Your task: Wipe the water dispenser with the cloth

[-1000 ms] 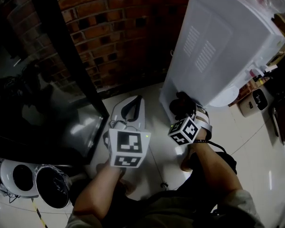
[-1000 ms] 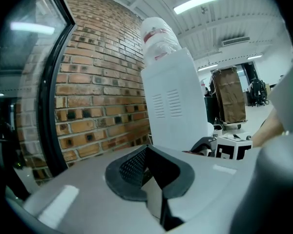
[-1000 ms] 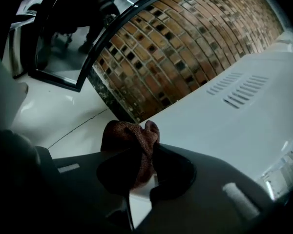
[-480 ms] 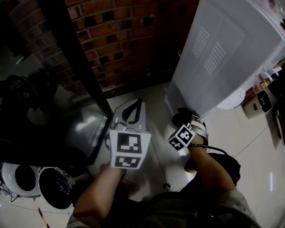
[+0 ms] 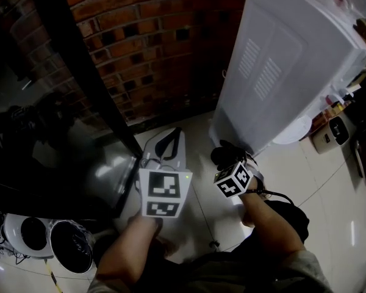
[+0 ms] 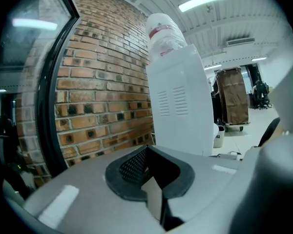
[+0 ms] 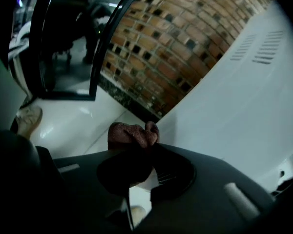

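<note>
The white water dispenser (image 5: 280,72) stands at the upper right, its vented panel facing me, beside the brick wall. My right gripper (image 5: 227,159) is shut on a dark reddish-brown cloth (image 5: 218,154) bunched at its tips, low against the dispenser's bottom edge near the floor. In the right gripper view the cloth (image 7: 131,134) sticks out past the jaws (image 7: 145,152), next to the dispenser's white side (image 7: 234,96). My left gripper (image 5: 171,140) hovers over the floor to the left, shut and holding nothing. Its own view (image 6: 145,152) faces the dispenser (image 6: 180,101) and its bottle (image 6: 163,30).
A brick wall (image 5: 152,47) runs behind the dispenser. A black-framed glass door (image 5: 91,84) stands at the left, with round appliances (image 5: 49,234) on the floor below it. A small box-like device (image 5: 329,130) sits to the dispenser's right. A thin cable crosses the pale tiles (image 5: 201,212).
My right gripper has sunk with the cloth down the dispenser's side towards its base and slightly left. The left gripper has stayed where it was.
</note>
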Action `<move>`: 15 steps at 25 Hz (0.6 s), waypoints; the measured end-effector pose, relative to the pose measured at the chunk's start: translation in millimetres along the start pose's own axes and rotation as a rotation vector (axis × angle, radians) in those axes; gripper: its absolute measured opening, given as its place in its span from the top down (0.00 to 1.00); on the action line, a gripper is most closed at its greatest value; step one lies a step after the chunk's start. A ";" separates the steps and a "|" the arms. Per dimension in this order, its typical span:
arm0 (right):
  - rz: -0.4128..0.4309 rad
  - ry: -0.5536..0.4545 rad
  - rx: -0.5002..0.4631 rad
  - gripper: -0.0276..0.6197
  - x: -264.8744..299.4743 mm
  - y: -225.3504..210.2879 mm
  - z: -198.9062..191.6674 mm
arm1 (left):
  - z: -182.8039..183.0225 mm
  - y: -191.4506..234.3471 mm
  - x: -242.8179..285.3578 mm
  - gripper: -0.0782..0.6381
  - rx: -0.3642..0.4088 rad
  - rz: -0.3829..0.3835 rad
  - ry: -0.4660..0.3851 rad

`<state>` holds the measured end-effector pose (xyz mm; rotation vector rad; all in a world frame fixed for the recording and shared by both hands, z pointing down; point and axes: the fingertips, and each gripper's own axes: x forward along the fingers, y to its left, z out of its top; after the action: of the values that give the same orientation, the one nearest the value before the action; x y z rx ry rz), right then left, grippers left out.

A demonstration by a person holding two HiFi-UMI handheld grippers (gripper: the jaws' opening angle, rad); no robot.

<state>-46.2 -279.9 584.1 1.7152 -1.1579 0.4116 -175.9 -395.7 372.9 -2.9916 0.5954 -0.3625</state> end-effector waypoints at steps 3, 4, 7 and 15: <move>0.031 -0.156 0.117 0.84 -48.4 -23.6 44.8 | 16.9 -9.1 5.1 0.89 -0.001 -0.006 -0.040; 0.043 -0.213 0.154 0.84 -65.6 -33.6 59.5 | 21.2 -12.6 6.8 0.89 0.004 -0.008 -0.049; 0.097 -0.370 0.210 0.84 -113.8 -59.1 94.6 | 29.4 -23.4 10.1 0.89 0.029 -0.010 -0.067; 0.211 -0.627 0.183 0.84 -170.8 -83.5 135.2 | 34.5 -20.2 13.1 0.89 0.060 0.029 -0.078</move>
<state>-90.2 -304.6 356.4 1.9544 -1.8072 0.0995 -148.3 -381.3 344.6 -2.9216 0.6092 -0.2563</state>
